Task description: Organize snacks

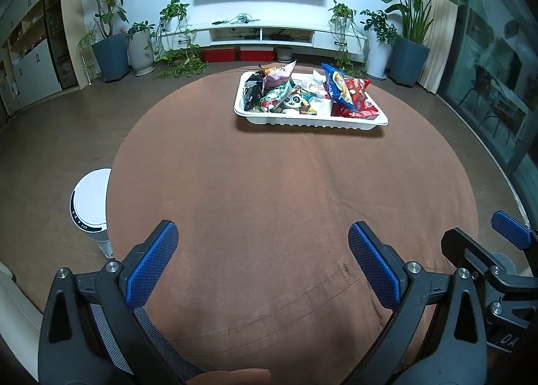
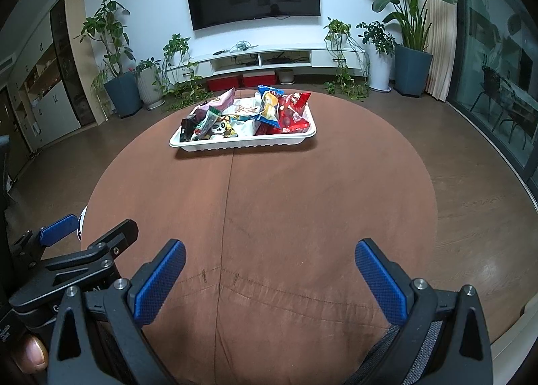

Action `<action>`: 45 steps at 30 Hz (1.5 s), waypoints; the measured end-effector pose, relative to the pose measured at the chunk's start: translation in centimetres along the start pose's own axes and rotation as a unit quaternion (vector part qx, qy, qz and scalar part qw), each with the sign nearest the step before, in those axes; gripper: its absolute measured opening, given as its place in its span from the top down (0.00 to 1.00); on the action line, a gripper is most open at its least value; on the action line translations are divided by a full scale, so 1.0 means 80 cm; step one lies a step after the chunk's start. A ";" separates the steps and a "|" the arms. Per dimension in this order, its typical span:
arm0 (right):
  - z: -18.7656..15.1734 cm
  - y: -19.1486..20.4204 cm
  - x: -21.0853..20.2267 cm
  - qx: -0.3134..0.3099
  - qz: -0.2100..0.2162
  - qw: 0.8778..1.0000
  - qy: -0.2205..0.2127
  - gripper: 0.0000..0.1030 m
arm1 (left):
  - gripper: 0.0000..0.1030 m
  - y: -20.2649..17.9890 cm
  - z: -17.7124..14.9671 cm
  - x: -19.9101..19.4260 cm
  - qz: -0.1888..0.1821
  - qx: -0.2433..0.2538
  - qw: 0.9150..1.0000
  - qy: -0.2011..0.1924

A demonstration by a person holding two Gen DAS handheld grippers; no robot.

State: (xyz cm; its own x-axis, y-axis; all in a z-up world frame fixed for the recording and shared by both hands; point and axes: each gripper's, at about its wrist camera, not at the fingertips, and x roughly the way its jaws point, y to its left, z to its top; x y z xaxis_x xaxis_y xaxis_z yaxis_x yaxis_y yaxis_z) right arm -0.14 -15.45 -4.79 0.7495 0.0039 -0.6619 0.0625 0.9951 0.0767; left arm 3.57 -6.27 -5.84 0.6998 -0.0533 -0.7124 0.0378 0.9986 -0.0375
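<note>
A white tray (image 1: pixel 309 121) (image 2: pixel 235 144) full of several snack packets stands on the far part of the round table. Among them are a red bag (image 1: pixel 356 99) (image 2: pixel 294 113), a blue bag (image 1: pixel 338 87) (image 2: pixel 269 106), a panda packet (image 1: pixel 296 101) (image 2: pixel 220 128) and a pink bag (image 1: pixel 277 77) (image 2: pixel 220 102). My left gripper (image 1: pixel 262 244) hovers open over the near edge of the table, holding nothing. My right gripper (image 2: pixel 269 262) is likewise open and bare, side by side with the left one (image 2: pixel 90 240). The right gripper (image 1: pixel 484 240) also shows at the left wrist view's right edge.
A brown cloth covers the round table (image 1: pixel 269 190) (image 2: pixel 269 190). A white cylindrical appliance (image 1: pixel 90 207) stands on the floor by its left edge. Potted plants (image 1: pixel 109 45), a TV console (image 1: pixel 269 34) and glass doors (image 1: pixel 497 76) line the room. A thumb (image 2: pixel 32 353) shows bottom left.
</note>
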 end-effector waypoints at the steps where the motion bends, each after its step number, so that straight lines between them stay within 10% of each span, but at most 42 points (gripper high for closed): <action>1: 0.000 0.000 0.000 0.000 0.000 1.000 -0.001 0.00 | 0.00 0.000 -0.001 -0.002 0.000 0.000 1.000 -0.001; 45: -0.015 -0.006 0.002 0.003 0.000 1.000 0.007 0.00 | 0.00 0.000 -0.004 0.008 -0.001 0.014 1.000 -0.007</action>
State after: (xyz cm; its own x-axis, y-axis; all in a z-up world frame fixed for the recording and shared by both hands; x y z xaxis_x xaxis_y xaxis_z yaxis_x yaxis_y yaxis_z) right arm -0.84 -15.81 -5.85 0.7397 0.0056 -0.6729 0.0666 0.9945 0.0814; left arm 3.76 -6.31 -6.50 0.7094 -0.0562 -0.7026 0.0595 0.9980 -0.0198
